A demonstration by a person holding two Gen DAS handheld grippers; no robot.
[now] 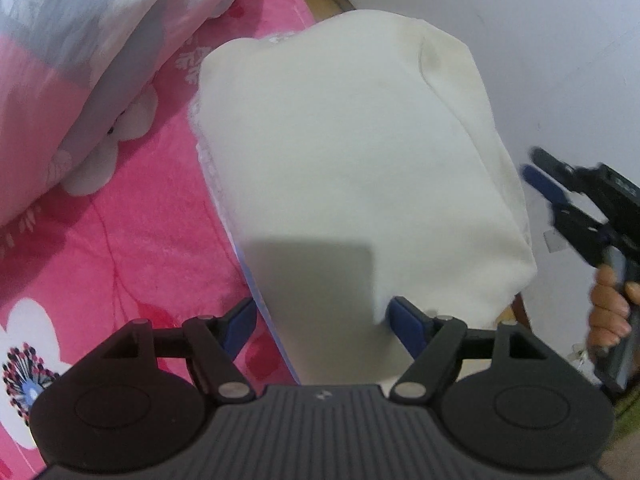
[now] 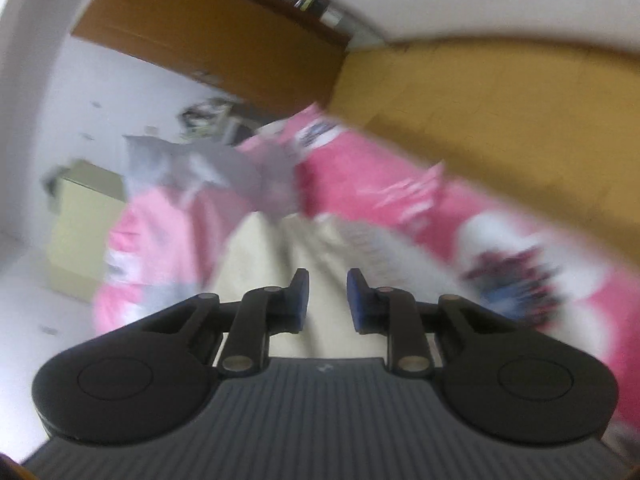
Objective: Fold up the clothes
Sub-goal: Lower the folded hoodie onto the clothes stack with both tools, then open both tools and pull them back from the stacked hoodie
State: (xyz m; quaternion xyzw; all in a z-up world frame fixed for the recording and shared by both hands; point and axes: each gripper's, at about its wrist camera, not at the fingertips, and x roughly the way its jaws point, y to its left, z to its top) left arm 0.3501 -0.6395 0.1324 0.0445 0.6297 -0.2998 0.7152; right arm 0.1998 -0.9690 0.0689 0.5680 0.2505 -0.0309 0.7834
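A folded white garment lies on the pink flowered blanket, and its right side hangs past the bed's edge. My left gripper is open, its blue fingers spread wide on either side of the garment's near end, and its shadow falls on the cloth. Whether the fingers touch the cloth I cannot tell. My right gripper hovers off the garment's right side, apart from it, held by a hand. In the blurred right wrist view the right gripper is open and holds nothing, with the cream garment beyond it.
A rolled grey and pink quilt lies at the left on the blanket. White floor runs along the right of the bed. The right wrist view shows a brown door, a yellow wall and a pale box.
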